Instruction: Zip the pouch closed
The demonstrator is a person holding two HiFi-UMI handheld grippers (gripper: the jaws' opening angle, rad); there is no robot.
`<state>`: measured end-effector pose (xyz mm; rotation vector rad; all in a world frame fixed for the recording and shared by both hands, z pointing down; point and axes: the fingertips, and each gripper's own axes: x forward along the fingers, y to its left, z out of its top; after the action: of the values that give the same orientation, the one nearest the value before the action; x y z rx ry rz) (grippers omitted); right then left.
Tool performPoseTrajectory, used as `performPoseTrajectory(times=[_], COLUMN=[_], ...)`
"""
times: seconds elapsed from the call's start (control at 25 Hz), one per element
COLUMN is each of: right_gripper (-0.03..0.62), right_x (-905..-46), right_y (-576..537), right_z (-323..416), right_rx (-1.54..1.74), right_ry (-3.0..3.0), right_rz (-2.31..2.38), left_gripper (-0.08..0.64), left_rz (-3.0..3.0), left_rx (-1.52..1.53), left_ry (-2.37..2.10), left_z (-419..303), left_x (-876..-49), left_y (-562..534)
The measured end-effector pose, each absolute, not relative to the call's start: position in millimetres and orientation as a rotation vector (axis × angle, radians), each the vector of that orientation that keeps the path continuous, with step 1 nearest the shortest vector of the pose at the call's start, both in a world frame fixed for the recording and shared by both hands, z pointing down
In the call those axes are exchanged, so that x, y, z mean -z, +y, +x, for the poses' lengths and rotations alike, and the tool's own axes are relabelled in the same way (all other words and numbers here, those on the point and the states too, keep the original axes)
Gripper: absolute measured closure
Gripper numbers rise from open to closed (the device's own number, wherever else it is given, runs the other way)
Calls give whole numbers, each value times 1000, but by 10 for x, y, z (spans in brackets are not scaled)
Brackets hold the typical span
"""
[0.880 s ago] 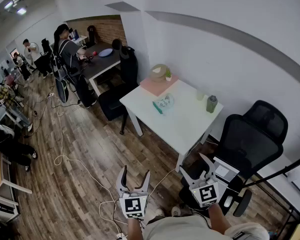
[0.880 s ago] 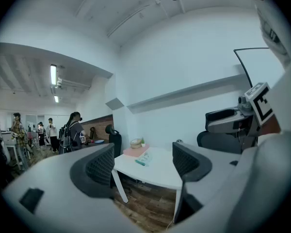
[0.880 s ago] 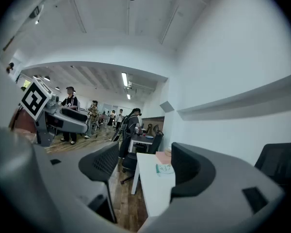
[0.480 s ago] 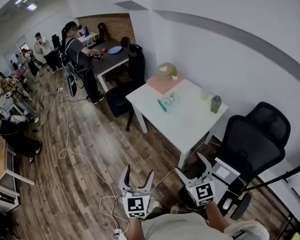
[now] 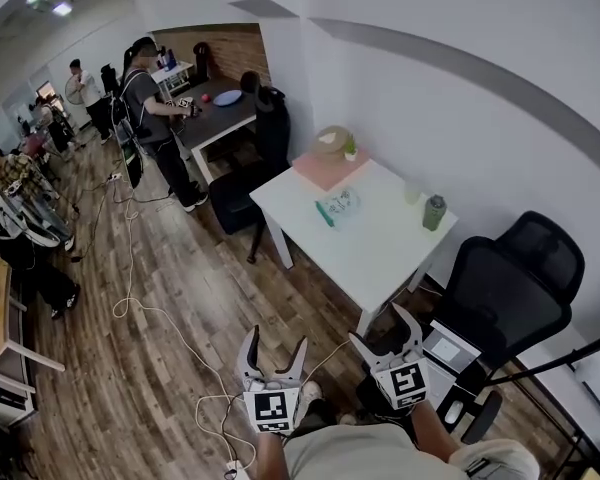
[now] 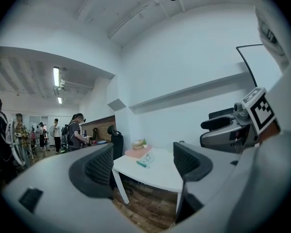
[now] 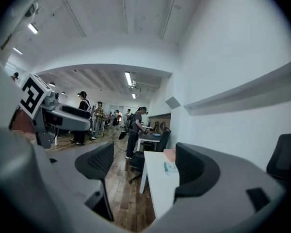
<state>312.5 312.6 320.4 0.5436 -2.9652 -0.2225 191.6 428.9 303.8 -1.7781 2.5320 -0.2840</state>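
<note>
The pouch (image 5: 337, 206), pale with a teal edge, is seen lying flat on a white table (image 5: 380, 258), well ahead of both grippers and touched by neither. Whether its zip is open cannot be told from this far away. In the left gripper view it is framed far off in the gap between the jaws; in the right gripper view it is seen just inside the right-hand jaw.

The left gripper (image 5: 275, 340) and the right gripper (image 5: 380, 326) are held level and side by side, near each other. The jaws of each are spread wide, and nothing is gripped between them.

Beyond the pouch, at the table's far end, a pink mat (image 5: 325, 168) is laid, with a tan bowl (image 5: 332, 140) and a small plant (image 5: 350, 151) set on it. To the right of the pouch, along the wall side, a clear cup (image 5: 412, 193) and a green bottle (image 5: 434, 211) are stood upright, apart from each other.

A black office chair (image 5: 510, 283) is placed close ahead and to the right of the right gripper, beside the table's near corner. Between the left gripper and the table, only wooden floor (image 5: 180, 268) with a loose white cable (image 5: 130, 308) is found. A second black chair (image 5: 242, 193) is parked at the table's far left side. Further off, a person (image 5: 155, 118) is seen standing at a dark table (image 5: 215, 118).
</note>
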Motion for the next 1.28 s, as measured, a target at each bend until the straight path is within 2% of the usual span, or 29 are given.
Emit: performPoseTrajectory(times=[0.96, 1.28], right_gripper=[202, 204], right_x=[-3262, -3339], right_y=[2576, 2390], right_z=[1558, 1270], right_rx=[237, 239], right_ry=[-2851, -2820], right_rz=[722, 751], left_gripper=[187, 187], left_rz=[-1924, -1956], left_rx=[250, 229], left_ry=[2431, 2421], left_z=[152, -174], left_x=[-3109, -3194], left_y=[3597, 3383])
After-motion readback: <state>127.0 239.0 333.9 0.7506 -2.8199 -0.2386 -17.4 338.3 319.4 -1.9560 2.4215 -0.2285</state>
